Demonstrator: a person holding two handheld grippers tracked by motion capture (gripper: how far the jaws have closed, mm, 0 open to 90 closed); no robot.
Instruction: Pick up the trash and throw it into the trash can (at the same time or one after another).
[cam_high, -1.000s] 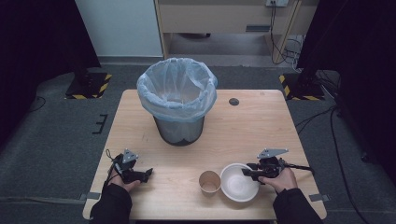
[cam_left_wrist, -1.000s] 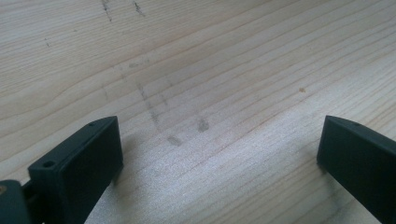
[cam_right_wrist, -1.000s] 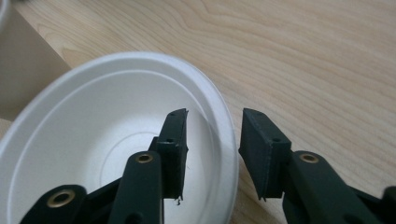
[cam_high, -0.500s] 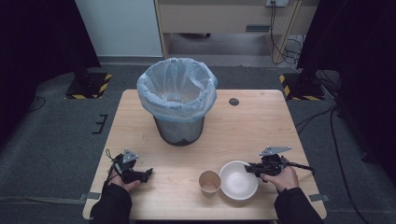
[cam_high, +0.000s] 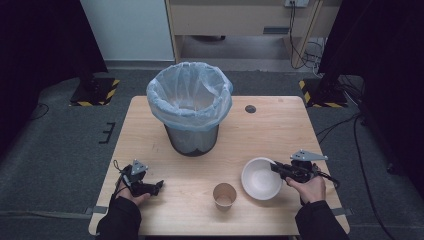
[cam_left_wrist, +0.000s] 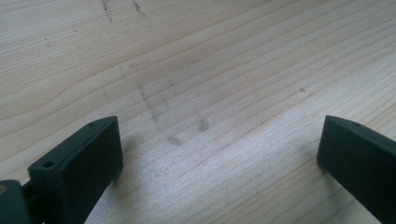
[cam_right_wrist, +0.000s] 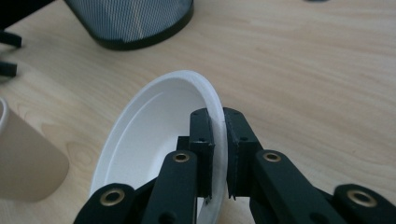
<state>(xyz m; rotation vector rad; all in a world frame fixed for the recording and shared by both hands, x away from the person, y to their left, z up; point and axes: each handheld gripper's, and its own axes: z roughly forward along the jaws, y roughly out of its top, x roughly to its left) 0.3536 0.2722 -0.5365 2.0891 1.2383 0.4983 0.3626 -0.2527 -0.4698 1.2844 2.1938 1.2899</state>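
A white bowl (cam_high: 260, 179) sits near the table's front right, tilted up on its right side. My right gripper (cam_high: 278, 169) is shut on the bowl's right rim; in the right gripper view the two jaws pinch the white bowl (cam_right_wrist: 159, 130) rim between them, with my right gripper (cam_right_wrist: 218, 121) seen from behind. A brown paper cup (cam_high: 224, 195) stands upright just left of the bowl, and the same paper cup (cam_right_wrist: 25, 158) shows at the left edge. My left gripper (cam_high: 156, 186) rests at the front left, open over bare wood, its jaws wide apart around nothing (cam_left_wrist: 219, 140).
A mesh waste bin (cam_high: 192, 107) lined with a pale blue bag stands at the table's middle back, its black base (cam_right_wrist: 135, 23) just beyond the bowl. A small dark disc (cam_high: 250, 109) lies at the back right. The table's front edge (cam_high: 210, 232) is close to both hands.
The right gripper has drawn slightly right and lifted the bowl's right rim, tilting the bowl. The left gripper has stayed where it was.
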